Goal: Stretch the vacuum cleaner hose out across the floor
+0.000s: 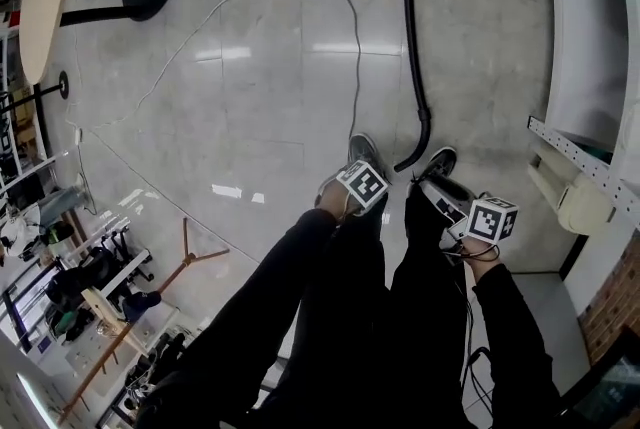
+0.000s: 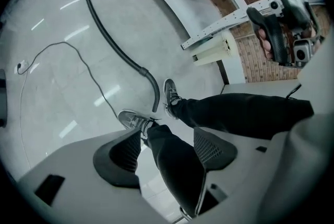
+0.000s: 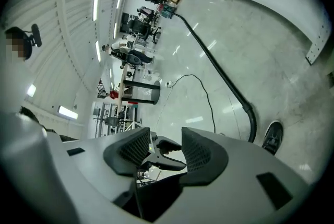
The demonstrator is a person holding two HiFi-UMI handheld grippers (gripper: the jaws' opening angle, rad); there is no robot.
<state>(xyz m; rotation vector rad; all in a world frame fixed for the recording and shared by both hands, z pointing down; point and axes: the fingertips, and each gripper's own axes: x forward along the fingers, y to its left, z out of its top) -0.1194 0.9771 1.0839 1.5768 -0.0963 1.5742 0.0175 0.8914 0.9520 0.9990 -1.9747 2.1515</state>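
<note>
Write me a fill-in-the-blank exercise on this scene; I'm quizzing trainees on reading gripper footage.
1. The black ribbed vacuum hose lies stretched along the grey tiled ____.
2. The left claw stands ____, gripping nothing.
3. The right claw, jaws apart, is not holding the ____.

Missing words: floor; open; hose.

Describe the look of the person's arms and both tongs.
Left tongs and right tongs have pale grey shells and dark ribbed pads. Each carries a white cube with black square markers. The sleeves are black; a thin black cable trails by the right one.
</note>
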